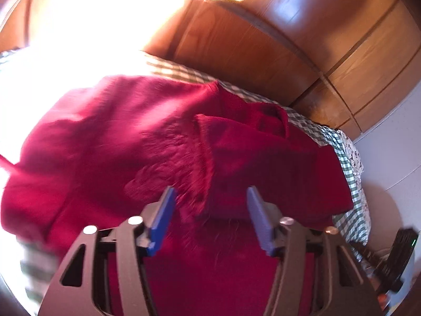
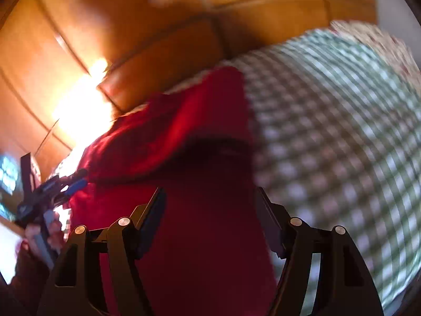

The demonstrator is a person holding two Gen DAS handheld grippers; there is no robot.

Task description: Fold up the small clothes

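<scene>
A crimson knitted garment [image 1: 136,142] lies spread on a green-and-white checked cloth [image 1: 350,158]. One part is folded over, with a fringed edge running down its middle. My left gripper [image 1: 210,192] is open just above the garment's near part, its blue pads on either side of the folded edge, holding nothing. In the right wrist view the same garment [image 2: 184,137] lies left of centre on the checked cloth [image 2: 329,131]. My right gripper [image 2: 210,192] is open over its near edge and holds nothing. The left gripper [image 2: 76,184] shows at the far left there.
A wooden headboard or wardrobe with panels [image 1: 289,39] stands behind the bed. Strong sunlight washes out the upper left [image 1: 92,26]. A dark device with cables [image 1: 400,252] sits at the lower right. The checked cloth extends to the right in the right wrist view.
</scene>
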